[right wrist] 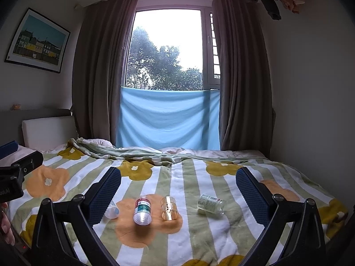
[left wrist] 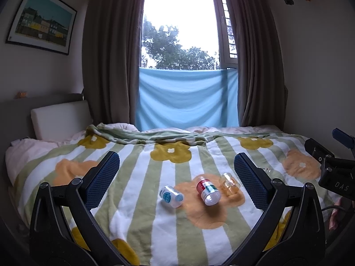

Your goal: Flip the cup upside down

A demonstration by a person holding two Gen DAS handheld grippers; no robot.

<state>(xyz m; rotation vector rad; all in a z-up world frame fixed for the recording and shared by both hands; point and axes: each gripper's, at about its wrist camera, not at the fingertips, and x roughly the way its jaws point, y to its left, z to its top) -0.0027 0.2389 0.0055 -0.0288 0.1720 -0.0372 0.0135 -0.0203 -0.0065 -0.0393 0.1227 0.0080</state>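
Several small cups lie on their sides on the flowered blanket [left wrist: 142, 177]. In the left wrist view: a clear cup with a blue label [left wrist: 171, 196], one with a red and green label [left wrist: 207, 190], and an amber one [left wrist: 229, 184]. The right wrist view shows the blue-label cup [right wrist: 112, 211] partly behind a finger, the red and green cup [right wrist: 142, 210], the amber cup [right wrist: 169, 208] and a clear cup with a green print [right wrist: 210, 204]. My left gripper [left wrist: 176, 159] is open and empty above the bed. My right gripper [right wrist: 178, 177] is open and empty too.
The bed's blanket [right wrist: 188, 177] fills the foreground, bunched up at its far edge. Behind it hang brown curtains [left wrist: 111, 55] and a blue cloth [left wrist: 186, 97] under the window. A white headboard cushion [left wrist: 60, 119] stands at the left. The other gripper shows at the right edge of the left wrist view [left wrist: 332, 164].
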